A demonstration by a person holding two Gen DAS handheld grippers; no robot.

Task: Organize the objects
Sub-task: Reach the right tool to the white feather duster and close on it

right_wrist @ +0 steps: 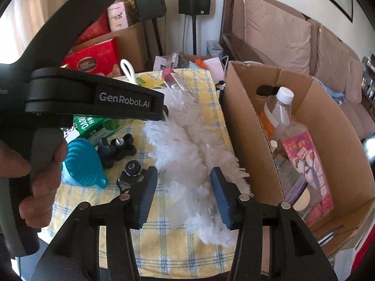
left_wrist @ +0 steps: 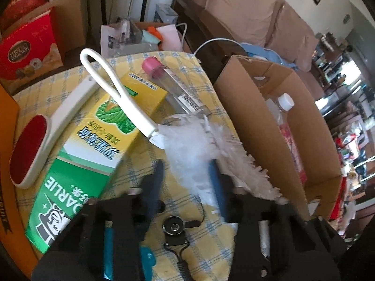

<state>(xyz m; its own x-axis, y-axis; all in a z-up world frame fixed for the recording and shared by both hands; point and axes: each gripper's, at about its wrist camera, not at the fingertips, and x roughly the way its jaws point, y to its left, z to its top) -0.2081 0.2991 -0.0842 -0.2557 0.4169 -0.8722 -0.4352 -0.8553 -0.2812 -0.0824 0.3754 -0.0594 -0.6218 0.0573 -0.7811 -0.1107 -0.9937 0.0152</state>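
A white fluffy duster (right_wrist: pixel 187 149) with a white loop handle (left_wrist: pixel 112 79) lies across the yellow checked cloth (right_wrist: pixel 173 241), next to an open cardboard box (right_wrist: pixel 253 126). My left gripper (left_wrist: pixel 187 175) is open, its blue pads on either side of the duster head (left_wrist: pixel 187 154). My right gripper (right_wrist: pixel 182 194) is open, its fingers straddling the duster's near end. The box (left_wrist: pixel 253 107) holds a clear bottle (right_wrist: pixel 281 112) and a pink packet (right_wrist: pixel 307 164).
On the cloth lie a green and yellow Darlie box (left_wrist: pixel 91 149), a red lint brush (left_wrist: pixel 30 149), a pink-capped clear tube (left_wrist: pixel 173 86), a blue funnel (right_wrist: pixel 82 164), black camera mounts (right_wrist: pixel 121 147) and a round metal clip (left_wrist: pixel 174 228). Red gift boxes (left_wrist: pixel 28 49) stand behind; a sofa (right_wrist: pixel 304 42) is at the right.
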